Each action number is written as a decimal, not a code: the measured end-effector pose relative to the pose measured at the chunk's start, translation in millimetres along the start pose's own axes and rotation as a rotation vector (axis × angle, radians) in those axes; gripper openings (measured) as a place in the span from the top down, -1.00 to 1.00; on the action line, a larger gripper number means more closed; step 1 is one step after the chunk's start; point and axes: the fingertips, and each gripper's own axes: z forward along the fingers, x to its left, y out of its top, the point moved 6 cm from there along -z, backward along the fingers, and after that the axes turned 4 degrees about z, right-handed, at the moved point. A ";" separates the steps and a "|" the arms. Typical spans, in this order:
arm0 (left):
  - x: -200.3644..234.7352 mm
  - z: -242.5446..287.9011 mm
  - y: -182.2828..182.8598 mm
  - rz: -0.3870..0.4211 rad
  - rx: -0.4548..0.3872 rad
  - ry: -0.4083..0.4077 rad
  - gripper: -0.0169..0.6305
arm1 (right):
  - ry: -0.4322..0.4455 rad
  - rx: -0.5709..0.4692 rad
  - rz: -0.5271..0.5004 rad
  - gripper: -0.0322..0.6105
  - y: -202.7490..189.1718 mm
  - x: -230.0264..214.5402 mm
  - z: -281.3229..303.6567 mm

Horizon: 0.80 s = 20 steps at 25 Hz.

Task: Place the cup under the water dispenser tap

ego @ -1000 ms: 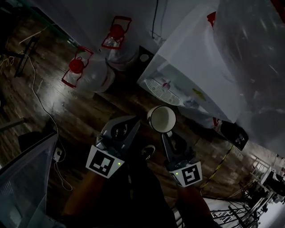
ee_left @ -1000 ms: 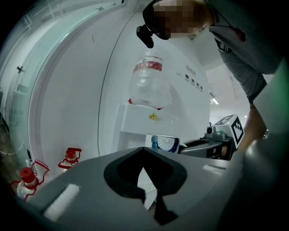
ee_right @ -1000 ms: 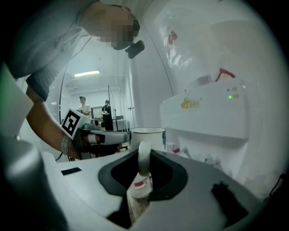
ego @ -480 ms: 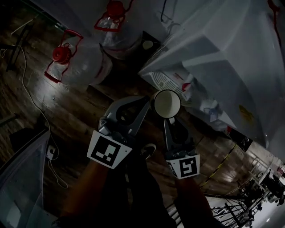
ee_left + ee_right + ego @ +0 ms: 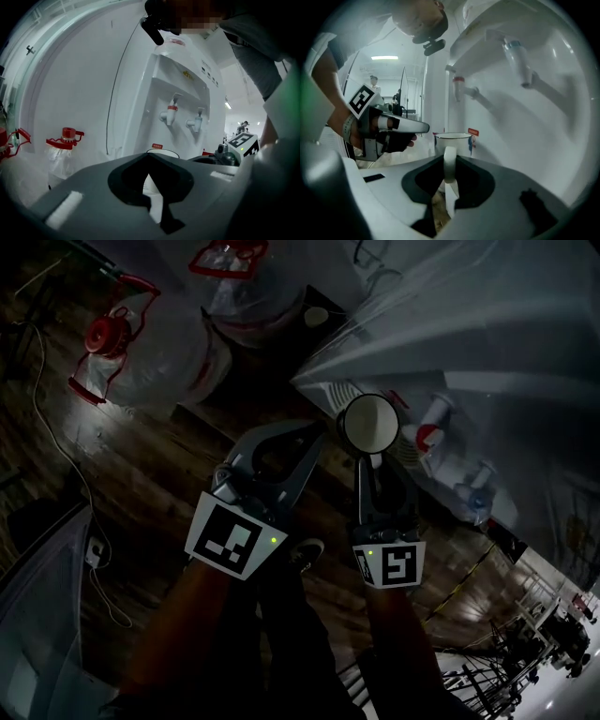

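The right gripper (image 5: 367,463) holds a white cup (image 5: 367,423) aloft by its handle, fingers clenched on the loop and the cup's mouth turned toward the head camera. The cup hangs in front of the white water dispenser (image 5: 497,352), at 9 o'clock of the red tap (image 5: 433,425) in the head view. In the right gripper view it sits lower than that tap, at its 6 o'clock. The blue tap (image 5: 478,495) lies toward 4 o'clock of the cup. The left gripper (image 5: 314,435), near the cup at its 9 o'clock, has its fingers closed together on nothing. Large water bottles (image 5: 155,343) with red caps stand on the dark wood floor (image 5: 141,465) at 10 o'clock of the grippers.
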 end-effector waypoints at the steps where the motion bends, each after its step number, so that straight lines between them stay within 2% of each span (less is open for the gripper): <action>1: -0.6 1.7 -1.4 0.001 -0.001 -0.003 0.93 | -0.005 0.002 -0.004 0.69 -2.9 -2.1 1.7; 8: 3.6 7.5 -12.1 -0.009 0.002 -0.016 0.93 | -0.029 -0.009 -0.035 0.69 -13.1 -7.5 11.1; 20: 3.4 14.9 -13.5 -0.001 0.008 -0.038 0.92 | -0.015 0.005 -0.007 0.67 -12.9 -7.0 12.3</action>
